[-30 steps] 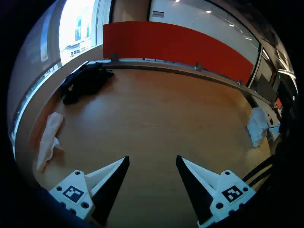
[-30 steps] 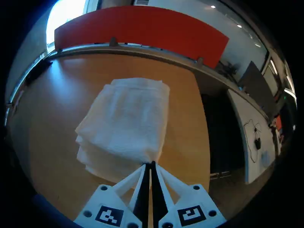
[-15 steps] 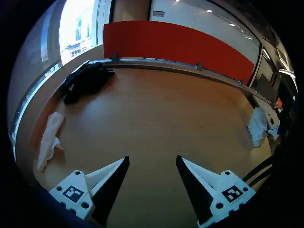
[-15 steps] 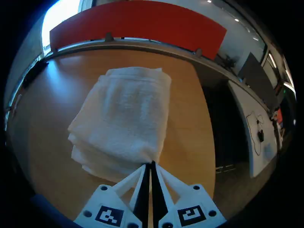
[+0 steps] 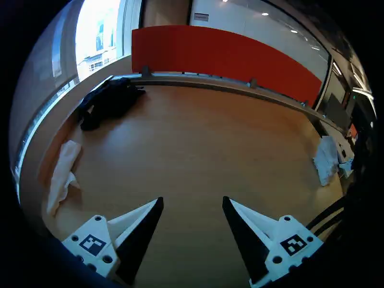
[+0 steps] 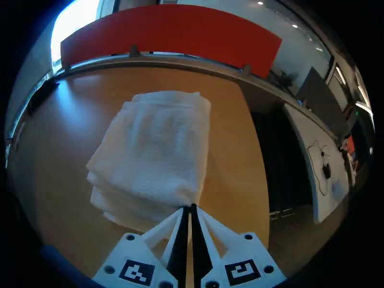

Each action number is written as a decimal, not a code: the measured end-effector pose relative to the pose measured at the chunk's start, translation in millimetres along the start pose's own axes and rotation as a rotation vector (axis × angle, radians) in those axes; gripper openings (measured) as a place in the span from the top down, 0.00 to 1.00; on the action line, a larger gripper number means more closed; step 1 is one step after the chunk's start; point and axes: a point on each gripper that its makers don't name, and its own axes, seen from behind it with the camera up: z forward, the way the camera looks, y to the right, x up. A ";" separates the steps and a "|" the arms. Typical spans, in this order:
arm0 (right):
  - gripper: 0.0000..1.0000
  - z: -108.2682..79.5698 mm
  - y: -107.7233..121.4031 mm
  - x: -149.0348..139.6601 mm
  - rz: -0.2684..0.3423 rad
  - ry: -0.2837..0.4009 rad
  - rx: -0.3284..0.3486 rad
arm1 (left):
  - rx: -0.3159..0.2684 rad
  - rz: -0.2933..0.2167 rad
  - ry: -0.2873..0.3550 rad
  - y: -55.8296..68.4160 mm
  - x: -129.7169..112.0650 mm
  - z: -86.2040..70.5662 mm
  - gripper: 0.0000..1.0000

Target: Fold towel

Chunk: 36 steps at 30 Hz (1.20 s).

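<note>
Left gripper [image 5: 192,211] sits low over the wooden table [image 5: 201,144], jaws spread wide with nothing between them, and a broad bare run of wood opens straight ahead. To its left a crumpled white cloth [image 5: 62,175] lies near the rim, with a black garment [image 5: 108,101] farther back. There's a white heap [image 5: 326,161] by the right edge, and the red panel [image 5: 225,57] walls off the far side. Now the right gripper [image 6: 191,211]: angled down at the tabletop, fingers squeezed together, tips right at the near corner of the folded white towel [image 6: 158,144]. Whether a layer is nipped between them, can't tell. The towel lies on the wood near the table's right edge, dark floor beyond.
</note>
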 end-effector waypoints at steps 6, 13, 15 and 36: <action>0.96 -0.5 -1.8 -5.4 0.001 -0.007 0.006 | -0.002 0.003 0.002 0.3 -0.2 -1.3 0.09; 0.96 1.4 -0.1 -10.8 0.010 -0.021 0.003 | -0.001 0.002 0.001 0.0 -2.2 -3.0 0.09; 0.96 1.6 0.7 -12.5 0.012 -0.027 0.004 | 0.000 0.001 0.002 -0.2 -2.2 -3.5 0.09; 0.97 3.8 8.3 -23.7 0.012 -0.067 -0.020 | 0.005 -0.004 0.000 -2.3 -3.7 -3.9 0.09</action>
